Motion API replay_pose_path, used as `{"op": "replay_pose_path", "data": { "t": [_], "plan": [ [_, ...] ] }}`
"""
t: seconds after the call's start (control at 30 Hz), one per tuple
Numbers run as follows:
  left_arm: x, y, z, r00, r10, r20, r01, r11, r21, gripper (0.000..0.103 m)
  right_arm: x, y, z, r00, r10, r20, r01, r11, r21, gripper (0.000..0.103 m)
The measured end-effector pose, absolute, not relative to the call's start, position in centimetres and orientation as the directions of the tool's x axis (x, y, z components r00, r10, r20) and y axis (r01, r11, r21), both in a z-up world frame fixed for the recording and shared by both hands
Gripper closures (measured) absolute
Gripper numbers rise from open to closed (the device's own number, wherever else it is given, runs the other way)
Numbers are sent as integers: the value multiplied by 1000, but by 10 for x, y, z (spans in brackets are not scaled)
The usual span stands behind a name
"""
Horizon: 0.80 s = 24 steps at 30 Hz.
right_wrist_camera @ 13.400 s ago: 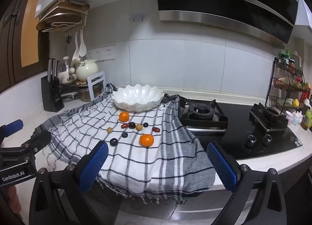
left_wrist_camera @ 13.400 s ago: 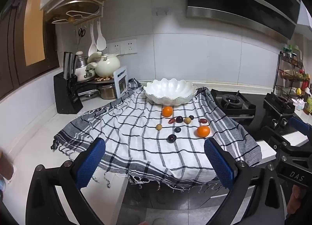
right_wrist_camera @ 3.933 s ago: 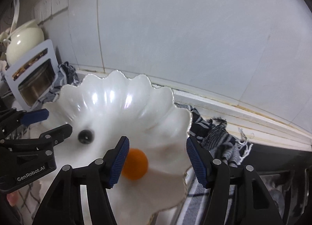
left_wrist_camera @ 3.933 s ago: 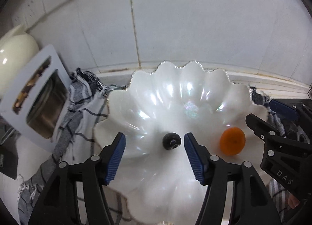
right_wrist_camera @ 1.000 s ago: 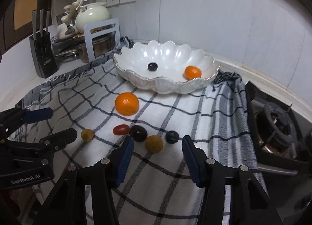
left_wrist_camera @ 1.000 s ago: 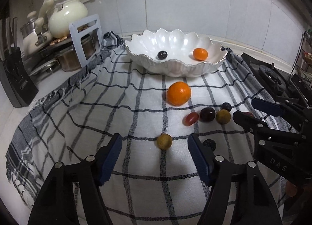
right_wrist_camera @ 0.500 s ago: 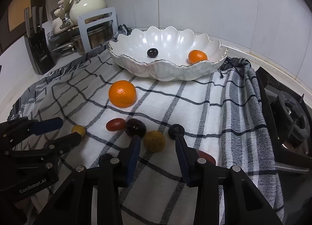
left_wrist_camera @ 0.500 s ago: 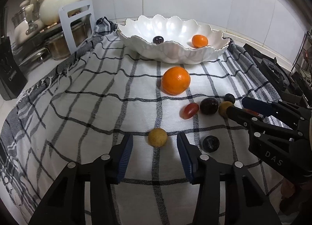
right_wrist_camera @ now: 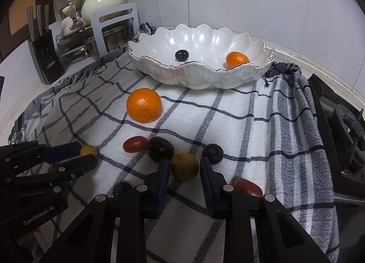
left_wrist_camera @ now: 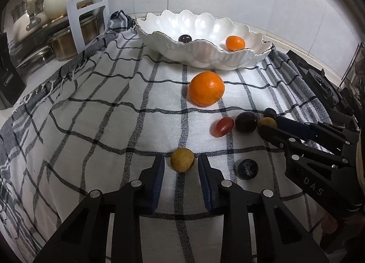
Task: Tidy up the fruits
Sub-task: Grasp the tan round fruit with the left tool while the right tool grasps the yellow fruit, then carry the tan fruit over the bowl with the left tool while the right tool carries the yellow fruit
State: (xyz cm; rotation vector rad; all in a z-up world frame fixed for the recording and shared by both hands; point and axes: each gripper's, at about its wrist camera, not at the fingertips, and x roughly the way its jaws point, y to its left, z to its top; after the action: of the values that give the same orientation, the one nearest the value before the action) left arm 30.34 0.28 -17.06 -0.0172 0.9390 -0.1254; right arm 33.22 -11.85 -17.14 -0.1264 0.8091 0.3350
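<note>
On the checked cloth [left_wrist_camera: 114,126], my left gripper [left_wrist_camera: 181,167] straddles a small yellow fruit [left_wrist_camera: 182,160]. Its jaws are closing, with a thin gap left on each side. My right gripper [right_wrist_camera: 185,169] straddles a second yellow fruit [right_wrist_camera: 184,166], its jaws also closing and its pads a hair off the skin. An orange [left_wrist_camera: 206,88], a red fruit [left_wrist_camera: 222,126], a dark plum [left_wrist_camera: 246,121] and two small dark fruits [left_wrist_camera: 248,169] lie around them. The white scalloped bowl [left_wrist_camera: 205,58] behind holds a small orange [left_wrist_camera: 235,43] and a dark fruit [left_wrist_camera: 184,38].
Another red fruit [right_wrist_camera: 247,189] lies by my right gripper's right finger. A pot rack with a cream kettle [right_wrist_camera: 102,3] and a knife block [right_wrist_camera: 46,58] stand at the left. A gas stove [right_wrist_camera: 342,130] borders the cloth on the right. Tiled wall runs behind the bowl.
Both grippers have sunk toward the cloth and narrowed their jaws. Each now has a yellow fruit between its pads.
</note>
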Motion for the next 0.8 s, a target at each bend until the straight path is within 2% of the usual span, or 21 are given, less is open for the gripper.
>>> {"op": "replay_pose_path", "data": {
  "t": [0.2, 0.8],
  "plan": [
    [303, 2, -172, 580, -122, -806, 114, 991, -69, 80, 331, -119, -171, 643, 246, -725, -343, 939, 15, 76],
    [289, 3, -142, 651, -146, -745, 121, 989, -88, 80, 306, -124, -143, 702, 253, -665, -324, 946, 18, 77]
  ]
}}
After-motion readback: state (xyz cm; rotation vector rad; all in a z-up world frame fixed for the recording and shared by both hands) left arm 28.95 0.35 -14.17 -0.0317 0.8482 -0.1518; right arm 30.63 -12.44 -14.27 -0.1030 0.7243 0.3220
